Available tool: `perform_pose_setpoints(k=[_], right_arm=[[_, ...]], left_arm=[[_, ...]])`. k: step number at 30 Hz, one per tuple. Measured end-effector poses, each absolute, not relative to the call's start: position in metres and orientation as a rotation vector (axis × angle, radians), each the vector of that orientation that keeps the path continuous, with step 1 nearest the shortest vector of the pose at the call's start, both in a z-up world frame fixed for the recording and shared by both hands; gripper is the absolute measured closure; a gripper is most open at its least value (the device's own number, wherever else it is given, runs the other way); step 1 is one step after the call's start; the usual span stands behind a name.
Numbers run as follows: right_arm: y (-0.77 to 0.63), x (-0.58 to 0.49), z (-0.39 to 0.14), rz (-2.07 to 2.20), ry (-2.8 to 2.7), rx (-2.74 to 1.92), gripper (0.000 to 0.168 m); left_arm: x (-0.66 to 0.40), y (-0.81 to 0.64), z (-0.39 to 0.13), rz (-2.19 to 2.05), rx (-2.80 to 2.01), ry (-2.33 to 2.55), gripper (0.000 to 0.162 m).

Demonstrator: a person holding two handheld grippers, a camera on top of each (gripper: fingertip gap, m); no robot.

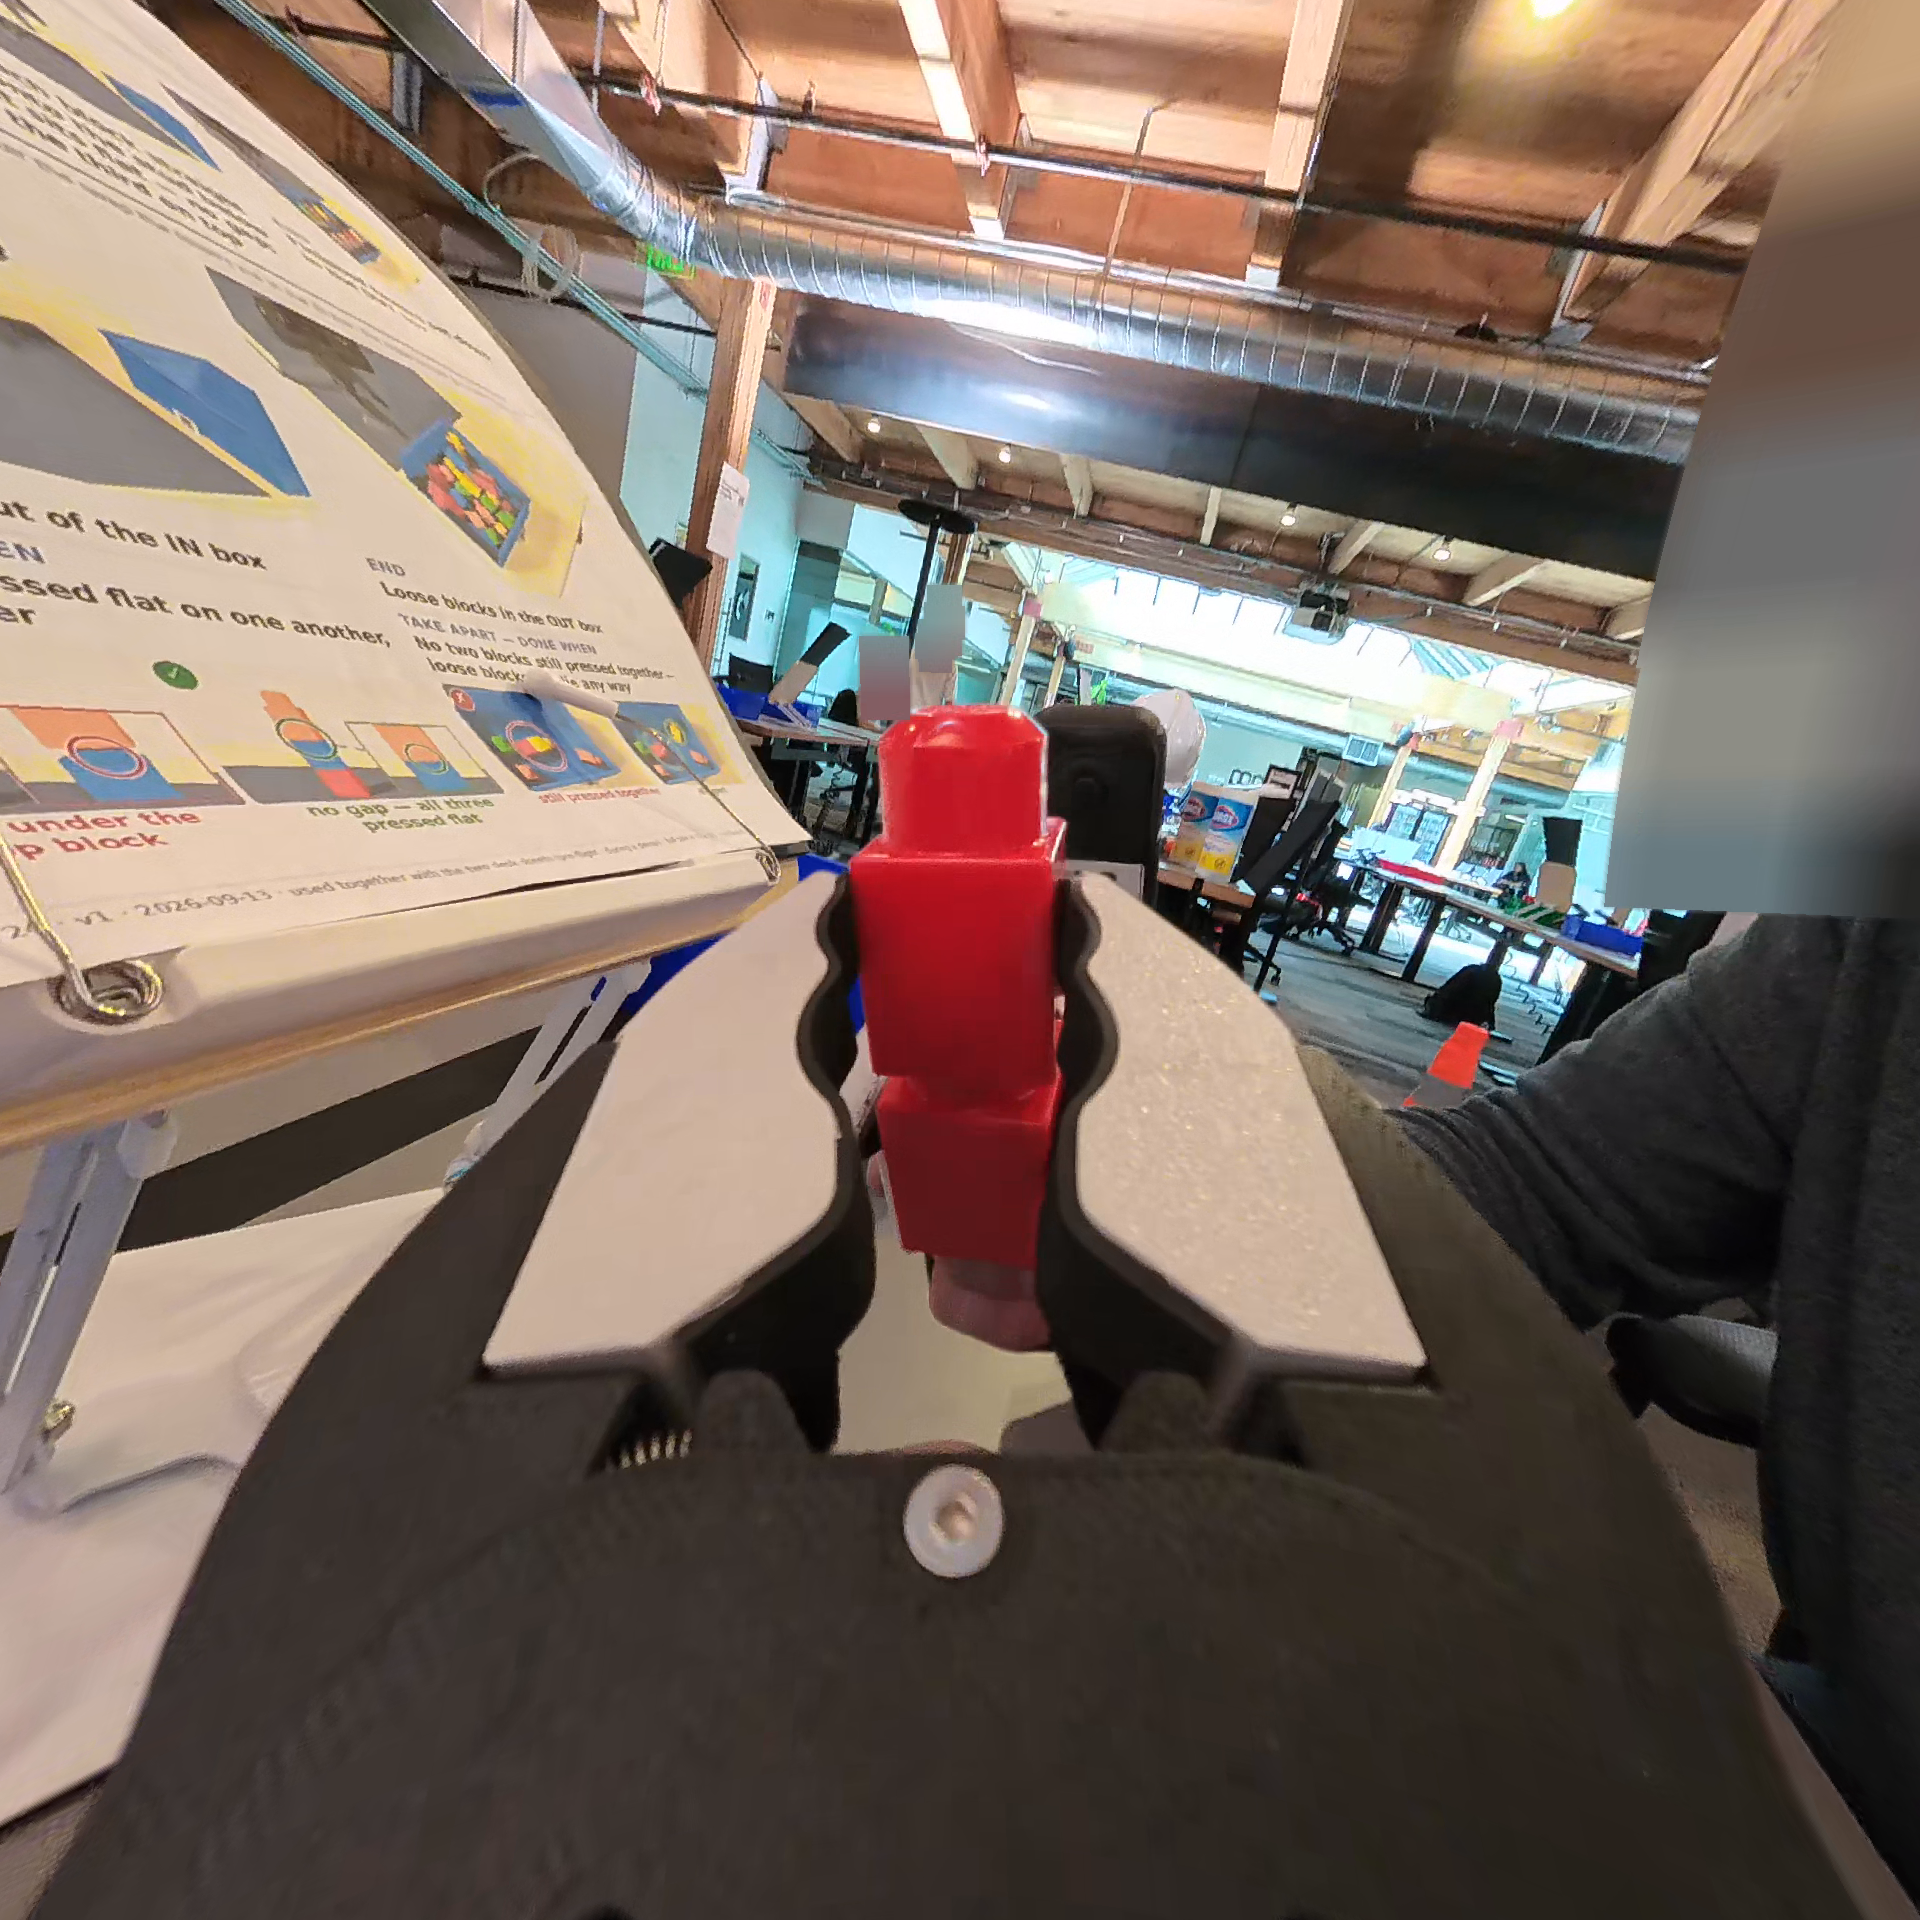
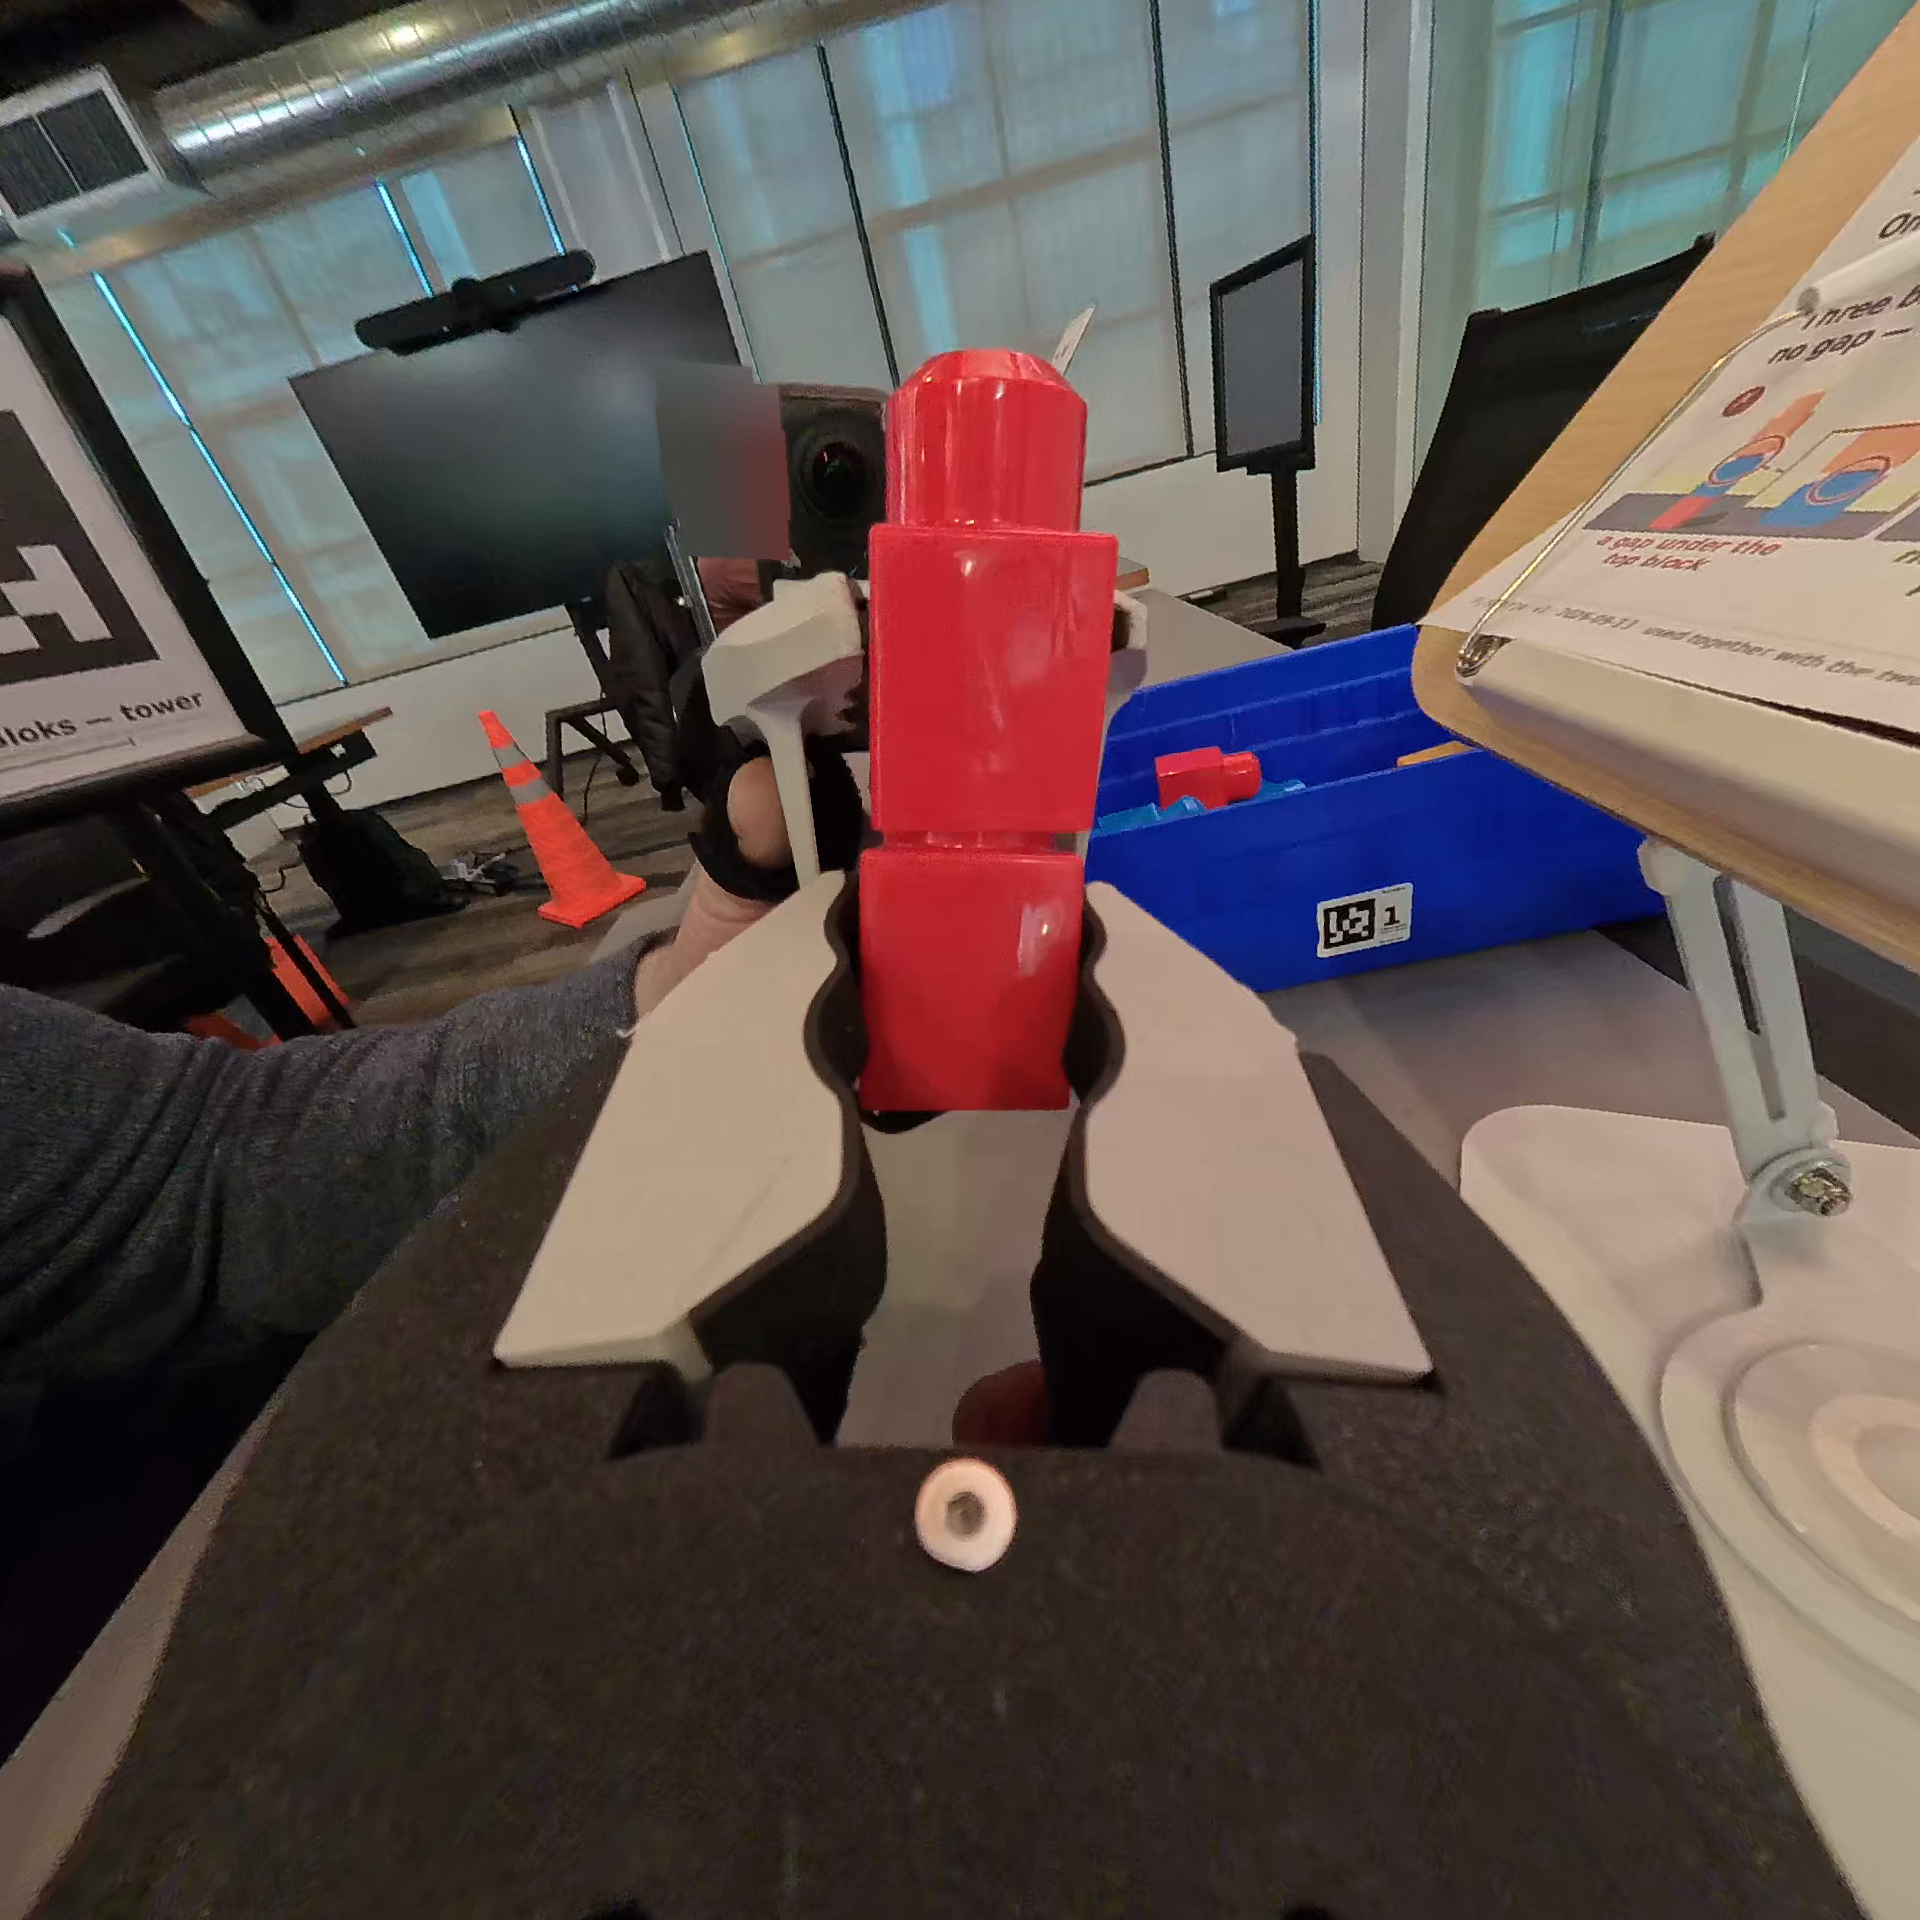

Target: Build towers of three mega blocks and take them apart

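We hold the glossy red plastic two-block stack (image 2: 982, 790) upright in mid-air, above the bench: our right tongs (image 2: 971, 987) clamp its lower block, our left tongs (image 1: 956, 977) its upper, so separation runs along the vertical axis.

Two stacked blocks: upper block (image 1: 956, 956) between the left gripper (image 1: 956, 997) fingers, lower block (image 2: 966, 977) between the right gripper (image 2: 966, 997) fingers. Bin (image 2: 1455, 873) on the table (image 2: 1507, 1039), right of the stack and behind it; loose blocks (image 2: 1205, 779) inside. Instruction board (image 2: 1704, 582) stands before the bin, at the table's right.
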State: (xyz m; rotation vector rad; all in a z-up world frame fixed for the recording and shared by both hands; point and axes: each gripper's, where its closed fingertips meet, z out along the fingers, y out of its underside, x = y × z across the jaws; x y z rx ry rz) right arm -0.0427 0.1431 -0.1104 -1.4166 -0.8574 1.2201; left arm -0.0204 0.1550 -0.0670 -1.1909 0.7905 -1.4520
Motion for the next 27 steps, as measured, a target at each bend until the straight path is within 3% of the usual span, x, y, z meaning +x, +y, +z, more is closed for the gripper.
perform_pose_setpoints(k=[27], right_arm=[[0.137,-0.04,-0.1,1.191,-0.922,-1.35,0.132]], left_arm=[[-0.019,0.143,-0.06,-1.501,-1.117,0.814,0.126]])
